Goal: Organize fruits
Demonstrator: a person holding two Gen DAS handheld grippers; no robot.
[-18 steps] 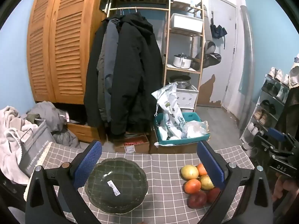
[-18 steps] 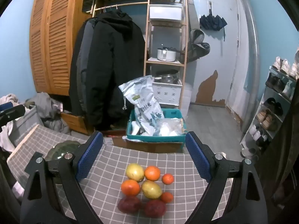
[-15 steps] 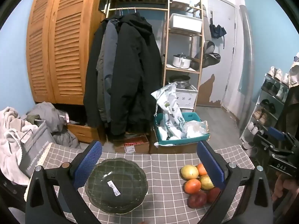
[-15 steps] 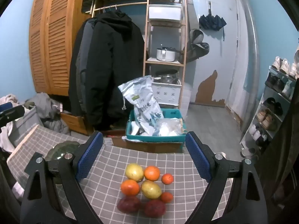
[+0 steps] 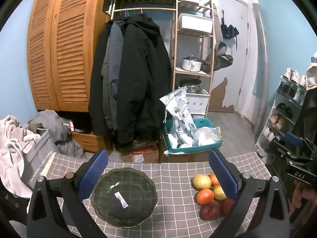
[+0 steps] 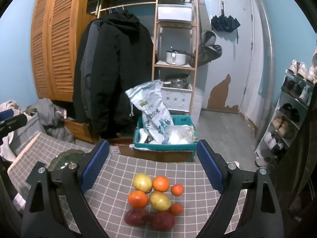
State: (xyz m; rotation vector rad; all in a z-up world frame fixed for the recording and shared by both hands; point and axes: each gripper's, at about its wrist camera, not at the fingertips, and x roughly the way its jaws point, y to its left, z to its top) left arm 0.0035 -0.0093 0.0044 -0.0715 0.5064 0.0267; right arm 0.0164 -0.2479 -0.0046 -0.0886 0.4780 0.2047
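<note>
The left gripper hovers above the checked worktop with its jaws spread wide and empty, the dark green glass bowl lying below and between them, untouched; the right gripper likewise has its jaws wide apart, gripping nothing, over the heap of fruits. The heap sits to the right of the one bowl and well apart from it; it counts eight pieces: two yellow, two large orange, two small orange, two dark red, packed touching one another.

Dim, cool indoor light, sharp focus, strong fisheye bending, corners black, perhaps vignetted.
</note>
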